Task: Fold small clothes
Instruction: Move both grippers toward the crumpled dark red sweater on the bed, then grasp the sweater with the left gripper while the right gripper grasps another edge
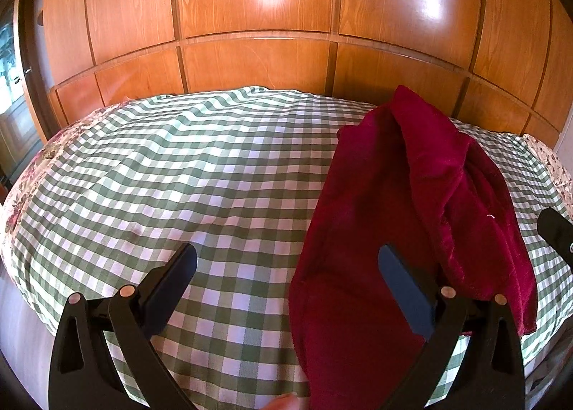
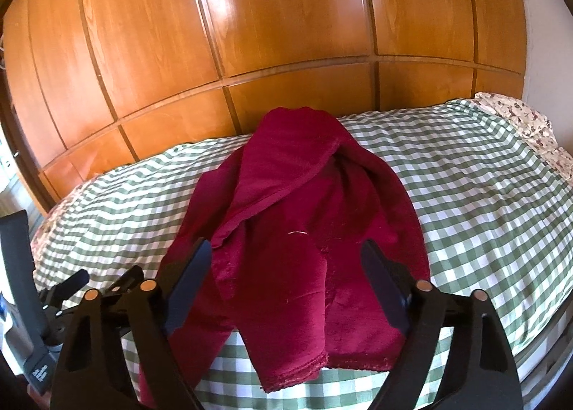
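Observation:
A dark red velvet garment (image 2: 304, 231) lies crumpled on the green-and-white checked bedspread (image 2: 483, 177), with one flap folded over its top. In the left wrist view the garment (image 1: 394, 213) lies to the right. My left gripper (image 1: 286, 266) is open and empty, its right finger (image 1: 404, 288) over the garment's left part. My right gripper (image 2: 286, 266) is open and empty, hovering above the garment's near half. The left gripper's body (image 2: 21, 284) shows at the left edge of the right wrist view, and the right gripper's finger (image 1: 557, 231) shows at the right edge of the left wrist view.
A tall wooden panelled wardrobe (image 1: 250, 16) stands right behind the bed. A floral sheet (image 2: 530, 123) shows at the bed's far right corner and along its left edge (image 1: 21, 181). A window or glazed door (image 1: 9, 70) is at far left.

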The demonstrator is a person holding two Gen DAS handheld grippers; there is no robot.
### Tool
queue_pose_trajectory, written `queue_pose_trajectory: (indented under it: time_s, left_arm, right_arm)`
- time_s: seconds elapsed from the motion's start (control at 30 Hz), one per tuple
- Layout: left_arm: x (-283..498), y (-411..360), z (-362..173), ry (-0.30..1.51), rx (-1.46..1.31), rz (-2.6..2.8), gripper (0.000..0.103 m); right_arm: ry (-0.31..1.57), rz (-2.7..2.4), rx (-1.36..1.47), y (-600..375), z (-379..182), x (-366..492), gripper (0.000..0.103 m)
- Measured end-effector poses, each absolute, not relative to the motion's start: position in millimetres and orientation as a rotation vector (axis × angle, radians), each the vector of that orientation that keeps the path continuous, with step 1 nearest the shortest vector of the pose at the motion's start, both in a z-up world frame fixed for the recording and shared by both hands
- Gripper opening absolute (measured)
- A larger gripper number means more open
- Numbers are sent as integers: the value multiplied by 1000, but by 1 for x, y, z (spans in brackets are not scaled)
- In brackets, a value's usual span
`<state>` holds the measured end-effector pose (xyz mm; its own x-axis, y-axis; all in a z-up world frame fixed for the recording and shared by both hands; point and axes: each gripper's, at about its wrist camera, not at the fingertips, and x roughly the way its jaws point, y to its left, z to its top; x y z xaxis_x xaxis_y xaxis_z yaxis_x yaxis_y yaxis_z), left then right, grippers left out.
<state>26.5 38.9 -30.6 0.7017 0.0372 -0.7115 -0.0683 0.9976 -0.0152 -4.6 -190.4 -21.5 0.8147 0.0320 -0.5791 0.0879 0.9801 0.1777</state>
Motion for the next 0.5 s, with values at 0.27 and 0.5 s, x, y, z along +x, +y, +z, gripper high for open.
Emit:
queue_pose_trajectory:
  time_s: [0.27, 0.5]
  left_arm:
    - [29, 39, -35, 804, -45, 53, 101]
    - [33, 53, -45, 834, -138, -18, 101]
  right_arm:
    - [636, 5, 217, -192, -23, 0, 70]
    - [684, 53, 271, -193, -29, 15, 60]
